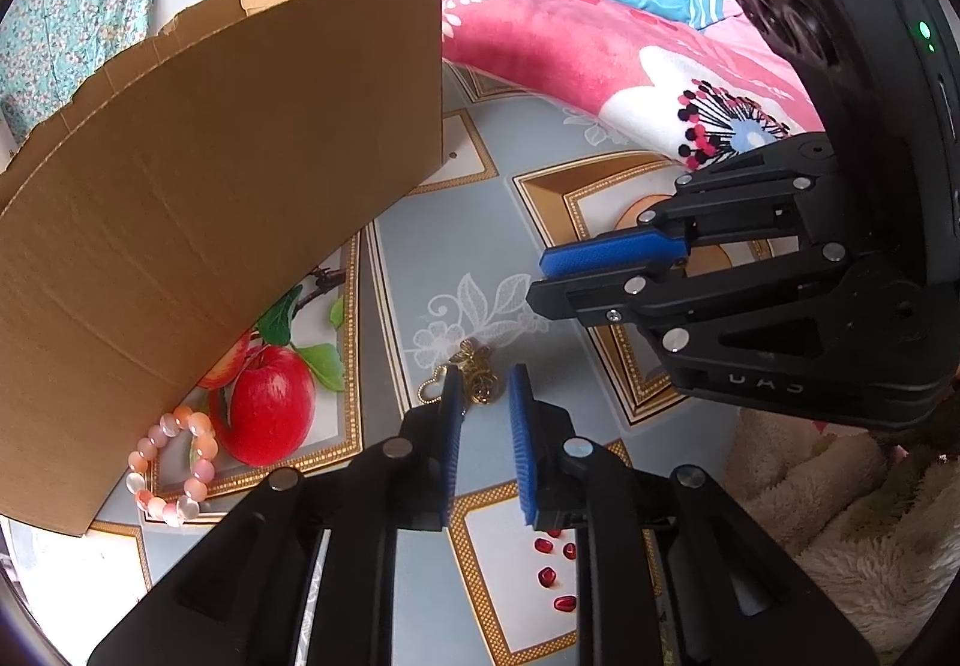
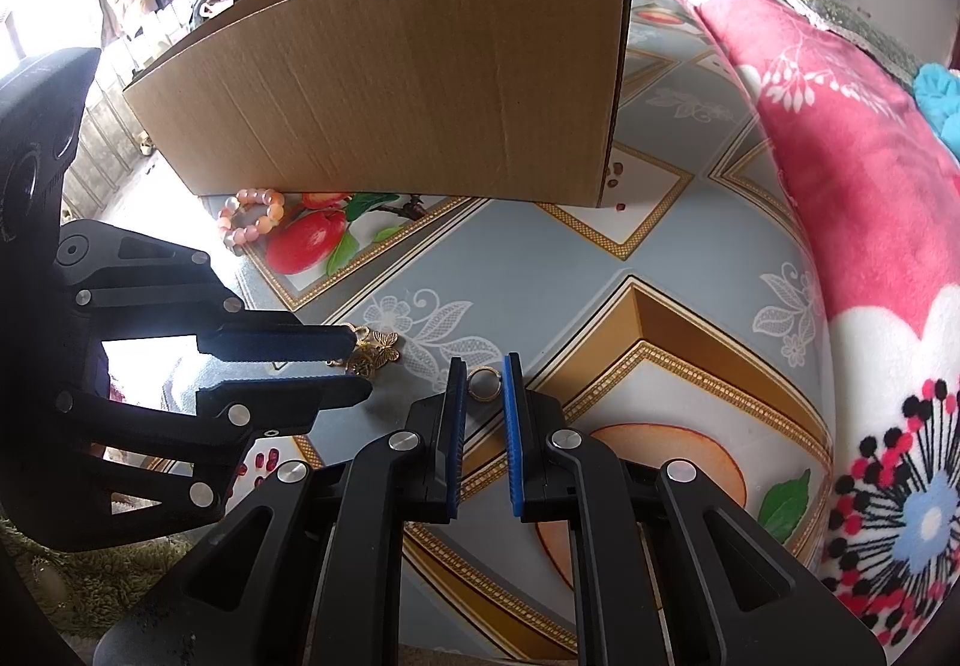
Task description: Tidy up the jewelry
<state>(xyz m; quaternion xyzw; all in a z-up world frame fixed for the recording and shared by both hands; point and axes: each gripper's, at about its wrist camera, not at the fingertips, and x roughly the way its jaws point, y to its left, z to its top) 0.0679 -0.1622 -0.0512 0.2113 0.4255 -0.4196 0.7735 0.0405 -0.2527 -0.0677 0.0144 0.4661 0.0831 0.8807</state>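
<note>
Both grippers are angled steeply down over the patterned worktop [image 2: 540,270]. The left gripper [image 1: 485,396] is held slightly apart, a gold chain [image 1: 477,375] lying loose at its tips. The right gripper [image 2: 483,384] is clamped on a gold ring [image 2: 483,385]. The cardboard box [image 2: 408,84] stands upright; its inside cannot be seen. A pink bead bracelet [image 1: 171,465] rests against it. Only the left view shows red stones [image 1: 555,564].
</note>
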